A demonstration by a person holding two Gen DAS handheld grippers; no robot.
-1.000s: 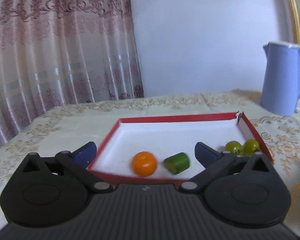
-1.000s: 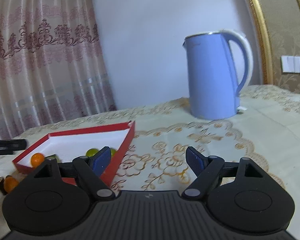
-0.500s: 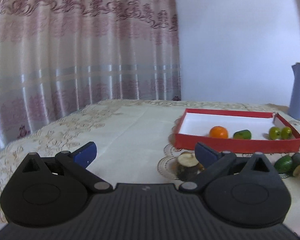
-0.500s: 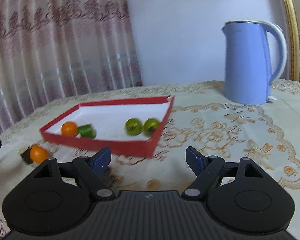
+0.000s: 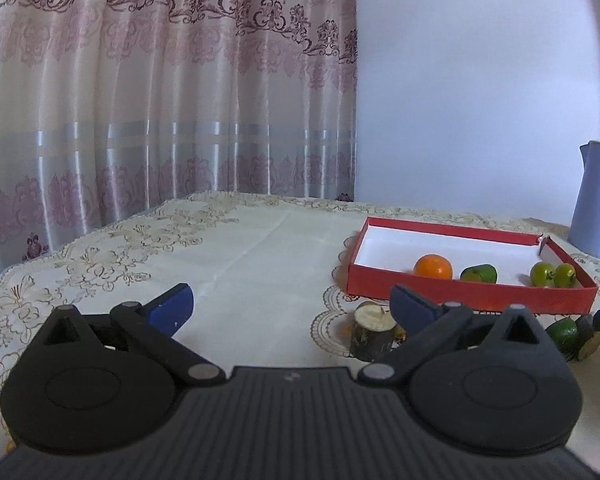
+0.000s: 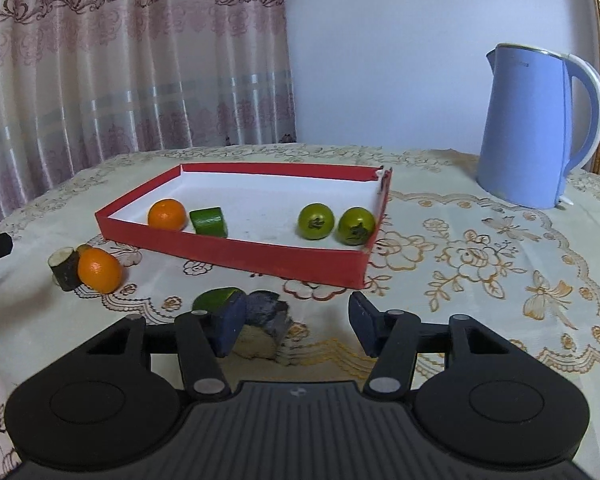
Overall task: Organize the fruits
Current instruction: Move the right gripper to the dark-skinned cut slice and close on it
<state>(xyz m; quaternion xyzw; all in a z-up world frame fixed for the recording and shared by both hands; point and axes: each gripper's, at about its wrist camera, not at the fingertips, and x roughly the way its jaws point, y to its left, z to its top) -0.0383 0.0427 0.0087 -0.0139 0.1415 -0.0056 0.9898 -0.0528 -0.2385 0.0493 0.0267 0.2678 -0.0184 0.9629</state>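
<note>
Closing in on a dark, rough-skinned cut fruit piece with a pale face [image 6: 265, 330], the right claw [image 6: 296, 330] has just been narrowing its jaws; the piece lies between them against the left pad, but the right pad stands clear of it, so nothing is gripped yet. Just beside it on the counter [image 6: 480, 280] sits a green lime-like fruit [image 6: 216, 298], partly hidden behind the left finger. The left claw [image 5: 288, 308] hangs wide and empty, near a stubby dark-barked piece with a pale top [image 5: 371, 330].

The shallow red cardboard tray with a white floor [image 6: 236, 252] already holds a small orange [image 6: 166, 214], a green cut chunk [image 6: 209, 221] and two round green fruits [image 6: 316, 221]. A second orange [image 6: 99, 270] waits outside it.

The risk, as I judge it: the grip is off-centre (piece hugging one pad), so closing could shove it sideways into the green fruit, or pinch both together. A rough, irregular skin might also slip during the lift over the tray's near wall.
</note>
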